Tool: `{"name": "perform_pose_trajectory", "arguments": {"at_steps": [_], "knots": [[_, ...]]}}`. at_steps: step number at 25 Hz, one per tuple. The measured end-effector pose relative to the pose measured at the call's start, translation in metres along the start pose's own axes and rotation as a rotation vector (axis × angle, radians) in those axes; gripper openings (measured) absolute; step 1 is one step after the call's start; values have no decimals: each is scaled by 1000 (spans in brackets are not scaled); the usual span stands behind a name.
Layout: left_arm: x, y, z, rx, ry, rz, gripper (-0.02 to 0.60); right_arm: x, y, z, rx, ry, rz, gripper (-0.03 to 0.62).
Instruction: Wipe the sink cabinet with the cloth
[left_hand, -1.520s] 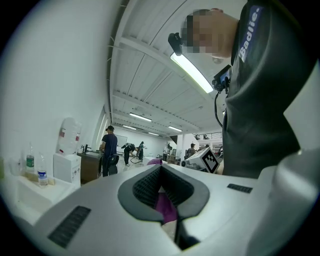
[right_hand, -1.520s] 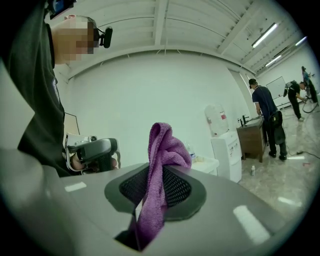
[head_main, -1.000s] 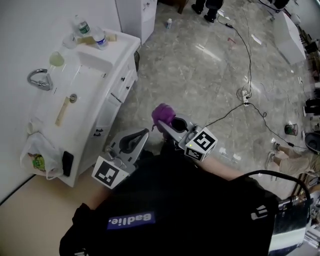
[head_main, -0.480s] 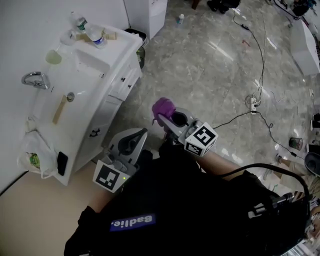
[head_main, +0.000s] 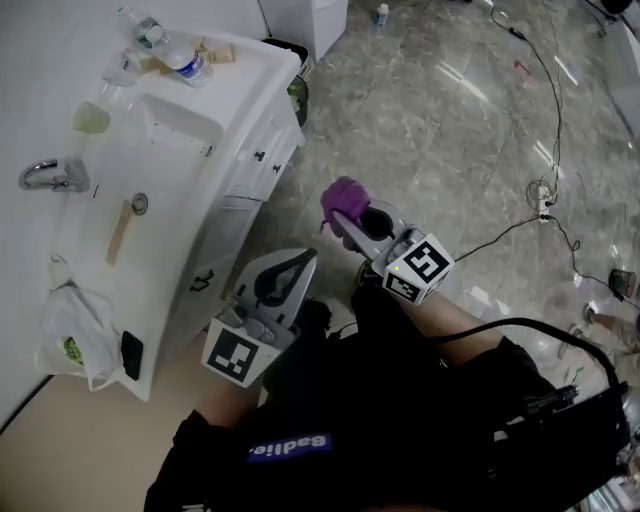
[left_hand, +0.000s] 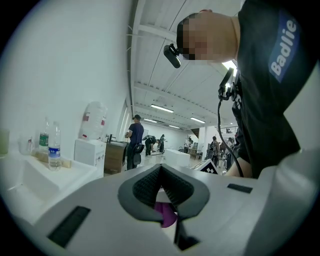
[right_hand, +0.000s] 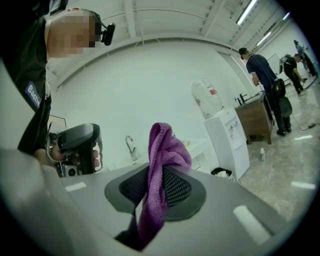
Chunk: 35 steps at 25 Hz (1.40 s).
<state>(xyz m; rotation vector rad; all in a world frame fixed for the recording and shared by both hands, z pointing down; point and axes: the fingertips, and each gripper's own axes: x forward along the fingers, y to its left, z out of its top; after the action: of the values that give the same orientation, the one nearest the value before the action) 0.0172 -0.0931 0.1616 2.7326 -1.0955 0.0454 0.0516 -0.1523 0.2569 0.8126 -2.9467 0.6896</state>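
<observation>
The white sink cabinet (head_main: 232, 128) stands at the left of the head view, with a basin (head_main: 180, 120) in its top and drawers with dark handles on its front. My right gripper (head_main: 352, 215) is held over the marble floor to the right of the cabinet, apart from it, and is shut on a purple cloth (head_main: 344, 198). In the right gripper view the cloth (right_hand: 163, 150) bunches up out of the shut jaws (right_hand: 156, 175). My left gripper (head_main: 298, 262) hovers beside the cabinet front, shut on nothing (left_hand: 160, 170).
On the cabinet top are a water bottle (head_main: 183, 62), a faucet (head_main: 48, 175) and a pale cup (head_main: 90, 118). A plastic bag (head_main: 75, 335) hangs at its near end. A dark bin (head_main: 298, 85) stands past the far end. Cables (head_main: 545, 195) cross the floor. People (left_hand: 134, 140) stand far off.
The view has swung, so the cabinet now shows larger and nearer to both grippers. The grippers have shifted slightly right. The right one still holds the cloth.
</observation>
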Motion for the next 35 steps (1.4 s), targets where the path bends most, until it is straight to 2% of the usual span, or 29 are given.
{"name": "perform_pose_trajectory", "arguments": {"at_steps": [6,12,18,23,28,31,35], "knots": [[11,41,-102,11,53,44,0,49,-57,-69,-2,-47,-37,69],[27,73,-189,62,68,43,0,87,-101,-126,-48,-97,-13,70],[43,113,-286,95,48,44,0,117,-144,-197,-84,-134,10,69],[47,127,-340,123,39,39,0,136,-168,-238,-136,-151,22,69],[49,133,-374,140,7,60,0,152,-185,-234,-235,-155,24,70],[43,133,-390,152,11,82,0,158,-191,-206,-291,-170,21,70],[32,136,-404,120,13,118,0,175,-196,-155,-349,-231,24,69]]}}
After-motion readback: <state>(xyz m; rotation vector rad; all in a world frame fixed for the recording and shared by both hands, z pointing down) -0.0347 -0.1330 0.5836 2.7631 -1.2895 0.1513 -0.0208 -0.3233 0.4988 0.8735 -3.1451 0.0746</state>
